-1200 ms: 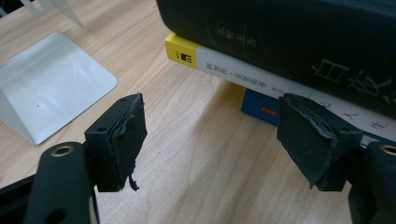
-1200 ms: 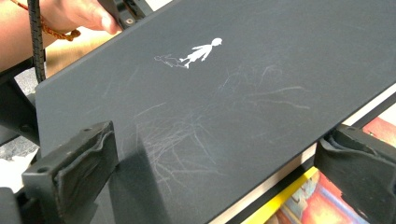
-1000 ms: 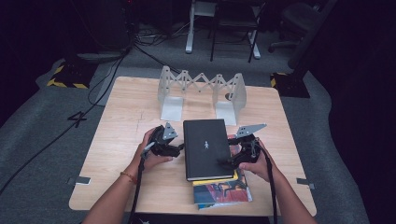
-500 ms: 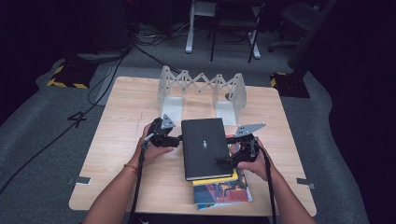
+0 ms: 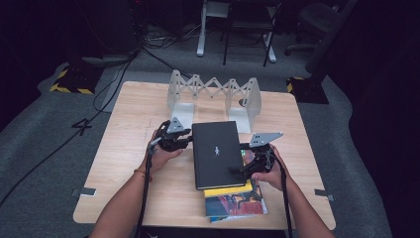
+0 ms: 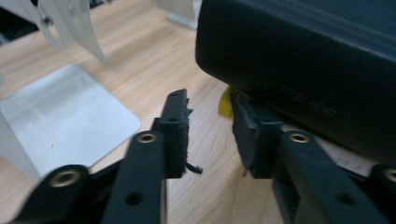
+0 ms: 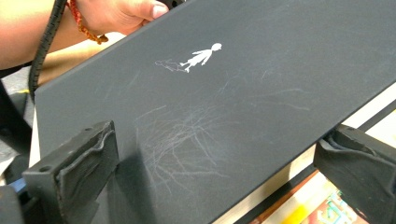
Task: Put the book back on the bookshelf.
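Room: dark floor all round, cables trailing across it, chair legs at the back, and a pale wooden table [image 5: 124, 163] in the middle of it.
Table: a white folding rack [image 5: 213, 94] stands at the far side, its flat metal foot just beyond the book's far edge.
Black book: the black book [image 5: 218, 153] lies near the table's middle, closed, cover up, a small white figure printed on it; it sits on top of a colourful book [image 5: 235, 201] that pokes out on the person's side.
Left gripper: the left gripper [image 5: 185, 140] sits at the black book's left edge, near the far corner, held in the person's left hand [image 5: 161, 153].
Left jaws: they have just been closing and now stand only a little apart; in the left gripper view nothing is between the pads, bare wood shows in the gap, and the right-hand pad is tucked under the book's lifted corner beside something yellow.
Right gripper: the right gripper [image 5: 237, 171] comes in at the black book's right edge, nearer the person, in the right hand [image 5: 270, 171].
Right jaws: wide apart in the right gripper view, one pad [image 7: 74, 163] above the scratched cover, the other below the book's edge over the colourful book; whether they press on the book I cannot tell.
Book against tongs: it lies between the two grippers, one at each long edge.
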The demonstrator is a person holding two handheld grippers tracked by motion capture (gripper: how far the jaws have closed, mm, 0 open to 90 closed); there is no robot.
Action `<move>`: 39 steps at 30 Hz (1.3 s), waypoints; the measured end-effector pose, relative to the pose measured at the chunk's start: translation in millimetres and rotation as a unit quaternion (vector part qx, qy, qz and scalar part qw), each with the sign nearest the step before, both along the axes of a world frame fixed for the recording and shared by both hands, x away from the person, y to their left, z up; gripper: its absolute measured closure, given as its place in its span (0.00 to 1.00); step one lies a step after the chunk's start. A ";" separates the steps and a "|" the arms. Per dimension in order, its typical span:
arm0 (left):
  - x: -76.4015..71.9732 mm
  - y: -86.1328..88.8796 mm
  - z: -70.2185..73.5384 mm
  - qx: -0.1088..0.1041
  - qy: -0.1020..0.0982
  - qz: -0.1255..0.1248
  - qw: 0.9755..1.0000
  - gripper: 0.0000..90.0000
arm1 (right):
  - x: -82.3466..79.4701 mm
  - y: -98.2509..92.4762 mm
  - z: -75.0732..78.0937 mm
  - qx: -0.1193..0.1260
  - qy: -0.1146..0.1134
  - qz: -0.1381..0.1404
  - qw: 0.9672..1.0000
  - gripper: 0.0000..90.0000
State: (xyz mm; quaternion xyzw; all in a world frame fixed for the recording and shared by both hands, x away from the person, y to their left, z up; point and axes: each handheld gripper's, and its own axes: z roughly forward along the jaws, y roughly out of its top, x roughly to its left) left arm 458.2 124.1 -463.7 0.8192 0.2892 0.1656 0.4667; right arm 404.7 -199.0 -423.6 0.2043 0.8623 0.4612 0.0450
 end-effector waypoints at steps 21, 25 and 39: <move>-0.4 -7.8 56.2 -0.023 -0.023 -0.036 0.999 1.00 | -1.0 -4.3 30.0 0.029 -0.101 -0.041 0.994 0.22; -1.7 -13.1 66.8 -0.009 -0.034 -0.042 0.998 1.00 | -1.8 -9.6 37.6 0.044 -0.115 -0.057 0.991 0.26; -1.9 -20.8 99.8 -0.015 -0.056 -0.036 0.998 1.00 | -3.7 -14.6 54.2 0.044 -0.172 -0.085 0.980 0.37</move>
